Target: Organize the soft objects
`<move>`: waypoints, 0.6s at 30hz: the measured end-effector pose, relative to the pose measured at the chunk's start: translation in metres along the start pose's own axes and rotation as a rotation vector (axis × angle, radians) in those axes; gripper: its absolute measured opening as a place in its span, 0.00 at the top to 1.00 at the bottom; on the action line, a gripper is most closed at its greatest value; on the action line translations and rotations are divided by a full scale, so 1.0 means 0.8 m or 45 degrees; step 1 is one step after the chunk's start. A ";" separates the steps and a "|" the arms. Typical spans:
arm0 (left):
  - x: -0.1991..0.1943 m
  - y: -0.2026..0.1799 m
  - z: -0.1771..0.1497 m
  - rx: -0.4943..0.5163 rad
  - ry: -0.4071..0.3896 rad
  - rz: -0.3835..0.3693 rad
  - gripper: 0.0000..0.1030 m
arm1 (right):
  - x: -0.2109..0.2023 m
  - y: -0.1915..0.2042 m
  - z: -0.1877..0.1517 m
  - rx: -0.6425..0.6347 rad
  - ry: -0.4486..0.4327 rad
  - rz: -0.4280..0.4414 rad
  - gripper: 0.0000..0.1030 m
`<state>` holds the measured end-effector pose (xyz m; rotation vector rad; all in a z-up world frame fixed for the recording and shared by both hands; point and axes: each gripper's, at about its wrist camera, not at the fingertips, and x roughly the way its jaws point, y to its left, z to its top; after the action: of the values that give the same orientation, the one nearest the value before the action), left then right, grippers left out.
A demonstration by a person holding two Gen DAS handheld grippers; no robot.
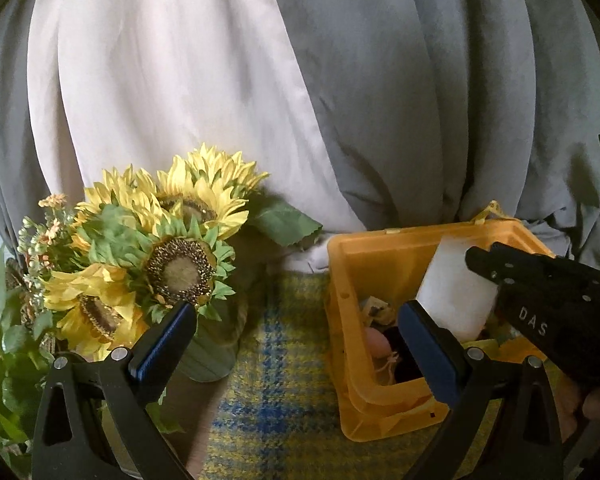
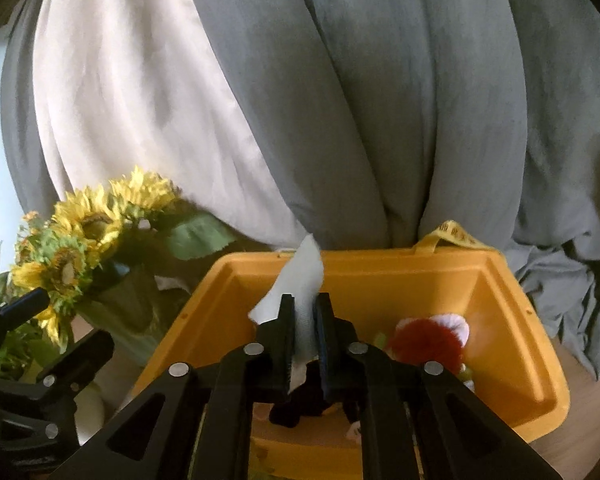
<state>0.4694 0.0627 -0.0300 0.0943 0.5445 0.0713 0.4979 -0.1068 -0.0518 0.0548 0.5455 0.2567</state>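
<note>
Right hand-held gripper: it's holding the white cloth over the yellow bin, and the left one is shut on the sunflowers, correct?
Not quite. The left hand-held gripper is open and holds nothing, as the left wrist view shows. The rest stands: the right hand-held gripper holds the white cloth over the yellow bin.

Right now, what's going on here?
A person is sorting soft items into a yellow bin. The right tongs are shut on a white cloth, holding it over the bin's open top. The bin already holds a red pom-pom and a dark soft item. The left tongs hang open and empty between the bin and a vase of sunflowers.
</note>
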 end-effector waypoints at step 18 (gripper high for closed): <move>-0.063 0.009 -0.004 -0.035 -0.093 0.047 0.00 | -0.074 0.004 -0.006 -0.072 -0.089 -0.200 0.26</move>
<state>0.4246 0.0654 -0.0065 0.0798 0.4688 0.1109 0.4457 -0.1186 -0.0259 -0.0338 0.4702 0.1168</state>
